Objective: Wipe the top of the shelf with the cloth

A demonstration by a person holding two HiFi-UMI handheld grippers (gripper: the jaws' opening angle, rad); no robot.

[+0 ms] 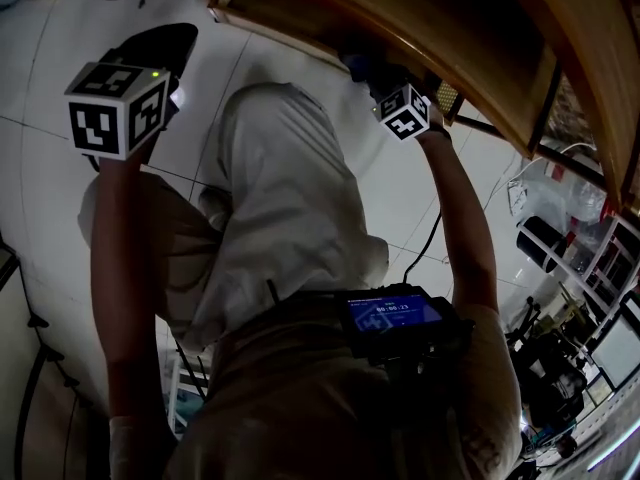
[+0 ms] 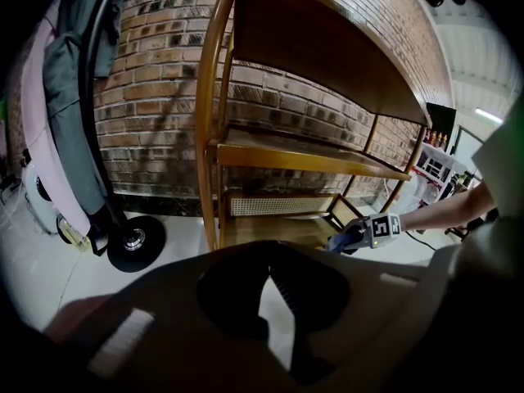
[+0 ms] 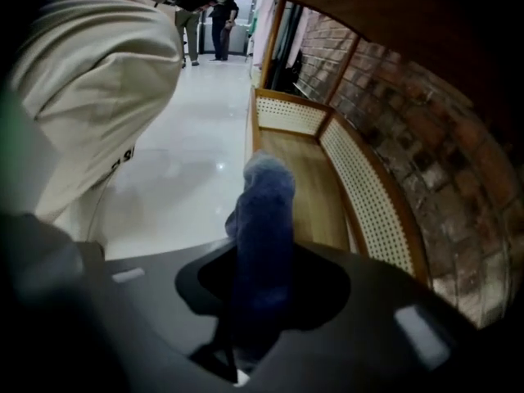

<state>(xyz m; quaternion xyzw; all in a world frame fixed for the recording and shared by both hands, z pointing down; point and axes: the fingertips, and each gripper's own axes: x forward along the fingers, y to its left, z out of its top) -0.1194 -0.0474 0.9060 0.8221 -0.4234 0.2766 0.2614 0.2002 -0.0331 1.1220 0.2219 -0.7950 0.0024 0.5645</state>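
Note:
The wooden shelf unit [image 2: 311, 155] stands against a brick wall [image 2: 155, 97], its top board [image 2: 327, 39] high in the left gripper view. My right gripper [image 3: 262, 256] is shut on a dark blue cloth [image 3: 266, 207] that sticks out past its jaws. It is held low, just in front of the bottom board [image 3: 303, 178] with its cane back panel [image 3: 368, 195]. From the left gripper view, the right gripper [image 2: 378, 229] and cloth [image 2: 348, 237] show at that bottom level. My left gripper [image 2: 266, 275] hangs back from the shelf, shut and empty.
A coat stand with a round black base [image 2: 131, 240] and hanging clothes [image 2: 65, 97] is left of the shelf. White tiled floor [image 3: 196, 146] lies in front. Bags and bottles [image 1: 570, 238] crowd the right side. People [image 3: 221, 23] stand far off.

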